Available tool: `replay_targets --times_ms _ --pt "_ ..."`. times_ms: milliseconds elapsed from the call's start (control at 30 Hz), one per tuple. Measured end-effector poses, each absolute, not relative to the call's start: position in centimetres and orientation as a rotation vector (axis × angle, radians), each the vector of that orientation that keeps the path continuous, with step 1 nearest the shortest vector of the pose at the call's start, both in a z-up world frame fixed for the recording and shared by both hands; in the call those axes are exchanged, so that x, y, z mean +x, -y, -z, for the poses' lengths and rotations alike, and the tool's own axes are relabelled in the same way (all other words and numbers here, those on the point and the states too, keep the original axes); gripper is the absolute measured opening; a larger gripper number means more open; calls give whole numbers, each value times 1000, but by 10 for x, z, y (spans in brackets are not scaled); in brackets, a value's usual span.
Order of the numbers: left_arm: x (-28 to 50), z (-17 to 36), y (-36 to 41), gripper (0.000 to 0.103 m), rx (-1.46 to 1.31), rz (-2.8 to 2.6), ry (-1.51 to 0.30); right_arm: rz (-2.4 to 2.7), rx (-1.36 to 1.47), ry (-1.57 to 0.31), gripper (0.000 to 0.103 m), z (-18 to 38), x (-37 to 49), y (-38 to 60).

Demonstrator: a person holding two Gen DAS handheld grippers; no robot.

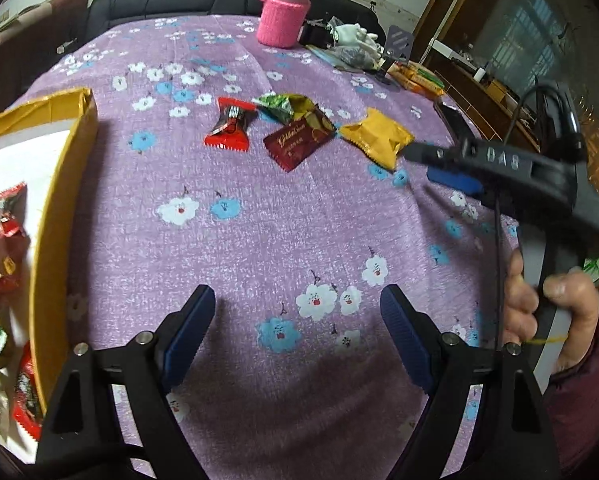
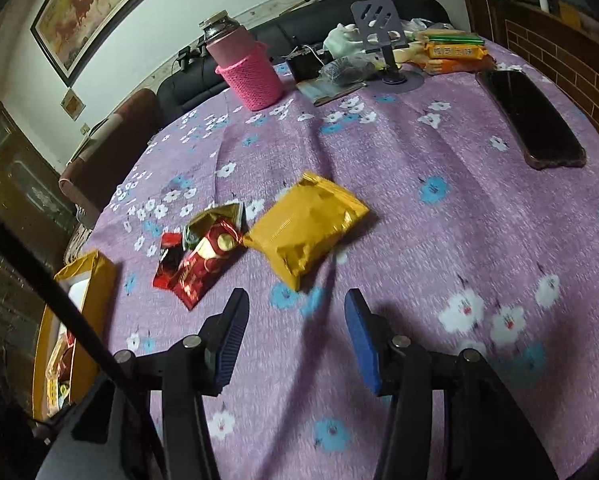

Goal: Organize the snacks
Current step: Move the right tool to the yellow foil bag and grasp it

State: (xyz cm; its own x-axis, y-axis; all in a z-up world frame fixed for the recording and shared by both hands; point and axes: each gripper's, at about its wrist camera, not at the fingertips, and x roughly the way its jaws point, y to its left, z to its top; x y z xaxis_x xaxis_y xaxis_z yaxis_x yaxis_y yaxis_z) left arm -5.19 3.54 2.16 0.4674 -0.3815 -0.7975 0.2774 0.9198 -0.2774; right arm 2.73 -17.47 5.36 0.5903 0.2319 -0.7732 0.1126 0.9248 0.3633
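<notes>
Several snacks lie on the purple flowered tablecloth: a yellow packet [image 1: 379,138] [image 2: 307,226], a dark red packet [image 1: 299,140] [image 2: 203,270], a red candy [image 1: 231,124] [image 2: 170,258] and a green-gold wrapper [image 1: 277,106] [image 2: 215,218]. A yellow box [image 1: 65,184] [image 2: 79,320] at the left holds several snacks. My left gripper [image 1: 297,320] is open and empty above bare cloth. My right gripper [image 2: 297,312] is open and empty, just short of the yellow packet; it also shows in the left wrist view [image 1: 431,164].
A pink-sleeved bottle [image 1: 285,12] [image 2: 247,72], a phone stand [image 2: 383,44], biscuit packs [image 2: 455,52] and clutter stand at the far edge. A black phone [image 2: 535,120] lies at the right. A black sofa [image 1: 179,0] is behind the table.
</notes>
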Motion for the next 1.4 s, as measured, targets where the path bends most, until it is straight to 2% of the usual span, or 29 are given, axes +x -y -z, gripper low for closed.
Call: replay_targets --times_ms 200,300,367,567,633,667,700,1100,1233,1333,1400 --pt "-54 -15 -37 88 -130 412 -1001 3 407 -934 61 -51 49 178" --pt "-58 -14 -33 94 -111 425 -972 63 447 -945 63 -46 62 183" --pt "-63 -11 -25 103 -60 428 -954 93 481 -961 63 -42 73 185" --pt "-65 -8 -10 103 59 395 -976 132 441 -985 64 -39 97 170" --pt "-66 -8 -11 103 49 400 -974 128 382 -1001 56 -40 100 162" --pt "-67 -8 -12 103 45 401 -974 113 365 -1008 46 -40 101 160" --pt "-67 -8 -12 103 45 401 -973 84 342 -1021 42 -40 100 157" --pt "-63 -8 -14 103 24 410 -970 -73 406 -1109 39 -42 26 162" --pt "-63 -7 -10 103 55 396 -974 -122 360 -1098 44 -43 15 156" --pt "-64 -8 -8 103 75 393 -981 -121 379 -1068 56 -43 16 157" --pt "-62 -11 -10 93 70 395 -1005 -129 406 -1038 59 -43 16 160"
